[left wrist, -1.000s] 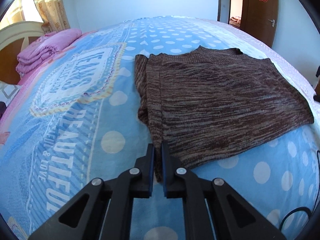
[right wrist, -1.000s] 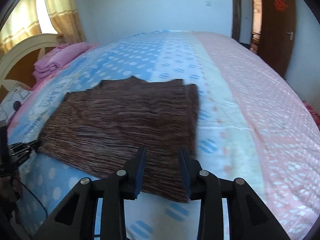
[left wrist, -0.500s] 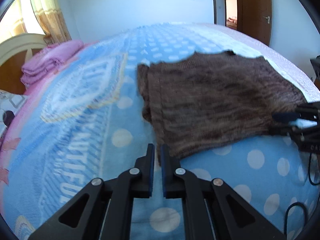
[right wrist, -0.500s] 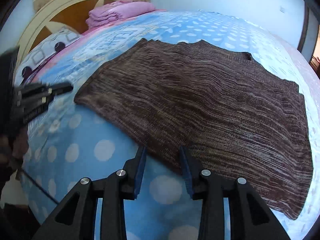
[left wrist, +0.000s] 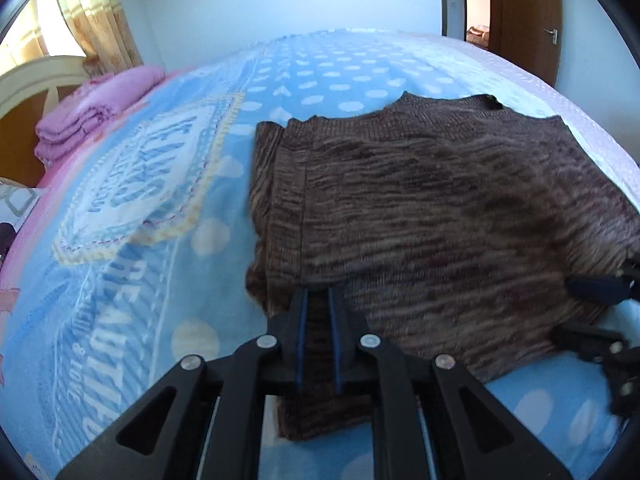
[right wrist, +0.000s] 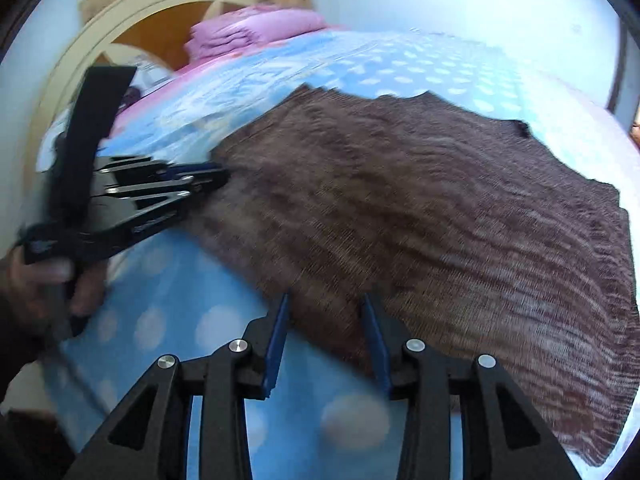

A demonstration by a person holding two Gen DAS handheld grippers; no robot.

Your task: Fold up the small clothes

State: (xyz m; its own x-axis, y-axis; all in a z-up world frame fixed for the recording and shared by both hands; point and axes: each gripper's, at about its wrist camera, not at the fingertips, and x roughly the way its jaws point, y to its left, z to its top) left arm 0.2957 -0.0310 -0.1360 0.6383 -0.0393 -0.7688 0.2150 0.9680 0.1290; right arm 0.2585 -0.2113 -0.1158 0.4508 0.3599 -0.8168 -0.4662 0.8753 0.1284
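there, bedspread (left wrist: 132,280) lettering reads "beautiful", beside brown sweater (left wrist: 460,216).

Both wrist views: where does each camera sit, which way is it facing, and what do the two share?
Left wrist: rides on the left tool, looks down along its fingers over the brown knit garment toward the door; knit lies between its narrow jaws; the right tool shows at the right edge.
Right wrist: rides on the right tool, jaws apart over the garment's near edge, faces the headboard; the left tool and a hand show at left.
Shared: garment, blue dotted bedspread, pink folded bedding.
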